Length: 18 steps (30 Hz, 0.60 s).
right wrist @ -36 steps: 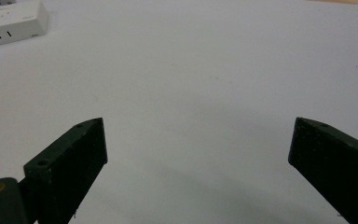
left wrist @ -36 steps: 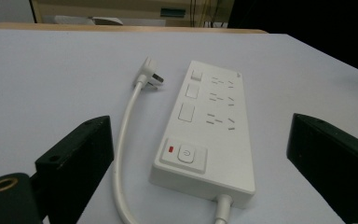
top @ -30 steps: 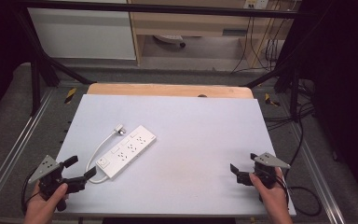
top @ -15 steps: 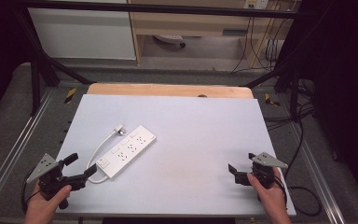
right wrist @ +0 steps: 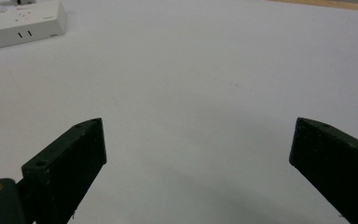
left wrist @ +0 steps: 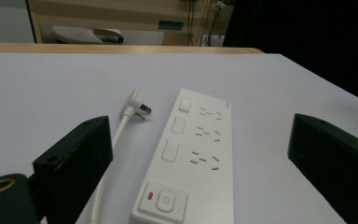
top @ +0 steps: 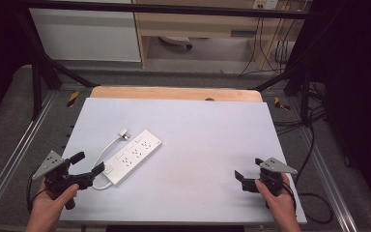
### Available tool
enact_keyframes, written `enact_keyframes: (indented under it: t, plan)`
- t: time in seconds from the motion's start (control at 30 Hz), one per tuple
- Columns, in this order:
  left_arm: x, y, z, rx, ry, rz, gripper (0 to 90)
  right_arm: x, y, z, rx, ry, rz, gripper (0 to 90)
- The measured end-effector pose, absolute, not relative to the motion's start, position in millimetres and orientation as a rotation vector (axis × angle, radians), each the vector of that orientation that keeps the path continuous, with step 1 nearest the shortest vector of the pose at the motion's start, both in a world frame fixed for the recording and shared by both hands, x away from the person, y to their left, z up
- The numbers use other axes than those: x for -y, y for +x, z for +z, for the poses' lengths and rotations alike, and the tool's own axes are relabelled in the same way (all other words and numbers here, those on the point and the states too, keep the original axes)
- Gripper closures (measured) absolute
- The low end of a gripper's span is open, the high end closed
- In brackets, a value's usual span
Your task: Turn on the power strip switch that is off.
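A white power strip (top: 133,155) lies at an angle on the left half of the white table (top: 203,130), its cable curling back to a white plug (top: 122,134) beside it. My left gripper (top: 88,163) is open just short of the strip's switch end. In the left gripper view the strip (left wrist: 193,154) runs away between the spread jaws of the left gripper (left wrist: 198,123), with the plug (left wrist: 137,103) to its left. My right gripper (top: 248,169) is open near the front right, over bare table. The right gripper view has the right gripper (right wrist: 196,123) with nothing between its jaws and the strip (right wrist: 18,25) far off.
A wooden strip (top: 174,93) borders the table's far edge. Metal rails (top: 14,159) run along both sides, and cables (top: 314,145) hang at the right. A cabinet and a shelf stand beyond on the floor.
My left gripper has edged a little forward toward the strip's switch end. The right gripper has barely shifted. The strip has not moved.
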<state>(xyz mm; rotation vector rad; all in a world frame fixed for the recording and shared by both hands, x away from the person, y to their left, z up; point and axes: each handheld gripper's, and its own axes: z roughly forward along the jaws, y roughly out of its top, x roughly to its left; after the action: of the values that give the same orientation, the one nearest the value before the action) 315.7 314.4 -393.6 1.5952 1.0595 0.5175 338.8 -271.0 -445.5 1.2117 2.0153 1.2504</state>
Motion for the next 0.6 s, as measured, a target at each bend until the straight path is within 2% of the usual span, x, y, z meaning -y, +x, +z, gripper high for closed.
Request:
enact_keyframes:
  t: [0.6]
  plan:
    - [-303, 324, -382, -1.013, 1.611, 0.522, 6.5, 270, 339, -445, -2.013, 1.22, 1.25, 3.4]
